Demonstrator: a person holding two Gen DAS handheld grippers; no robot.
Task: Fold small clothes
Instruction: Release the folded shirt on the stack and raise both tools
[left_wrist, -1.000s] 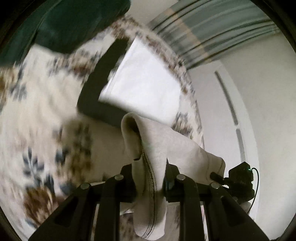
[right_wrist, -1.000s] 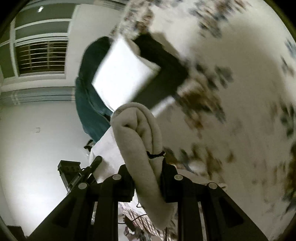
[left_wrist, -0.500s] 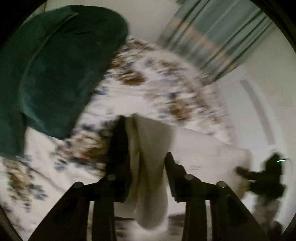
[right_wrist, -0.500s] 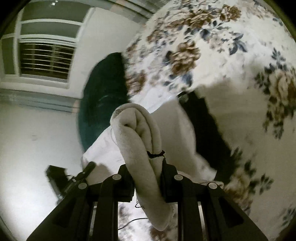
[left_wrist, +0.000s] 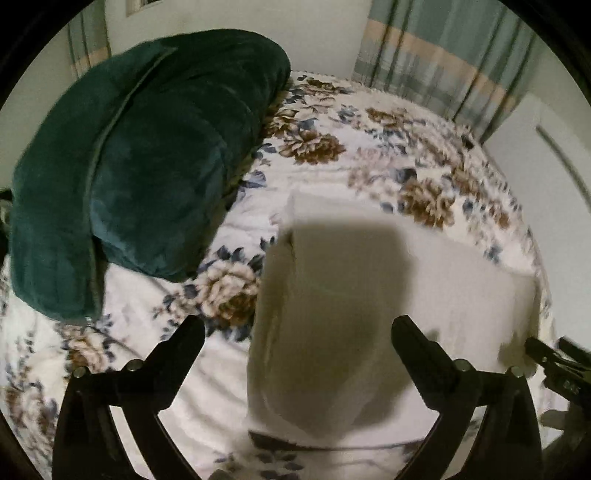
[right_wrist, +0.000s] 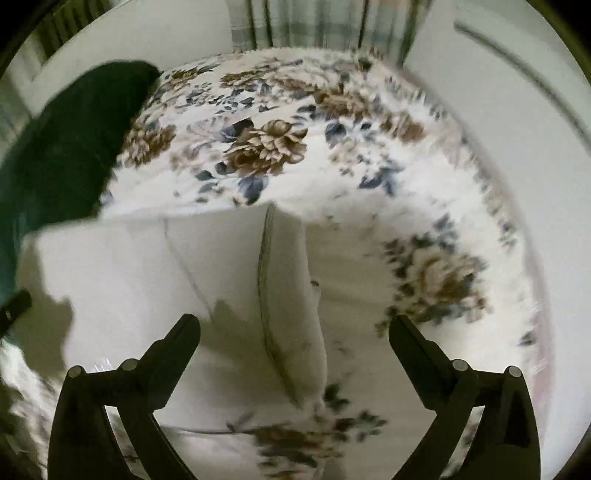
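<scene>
Two grippers, both with fingers spread wide and gripping nothing: left gripper (left_wrist: 297, 332) and right gripper (right_wrist: 293, 330), each hovering over the near edge of the bed (left_wrist: 332, 110). One pale folded garment (left_wrist: 369, 295), lying flat on the floral bedspread (right_wrist: 266, 147), directly ahead of and between both sets of fingers. Left view: the garment's left fold edge runs away from the camera, roughly along the line of the fingers, with the gripper's shadow falling across the cloth. Right view: the garment's right side (right_wrist: 221, 277) carries a stitched hem running the same way, toward the far edge of the bed; cloth extends leftward from it. Long axis, as judged from both views: across the bed from one gripper to the other, each gripper sitting over its own end, neither plainly nearer. One dark green pillow (left_wrist: 147, 158), at the far left corner of the bed, apart from the garment. Striped curtains (left_wrist: 443, 55) behind the far edge. Assessment: the fold appears laid down and released; any further fold would call for each gripper to close on the cloth edge just below it.
</scene>
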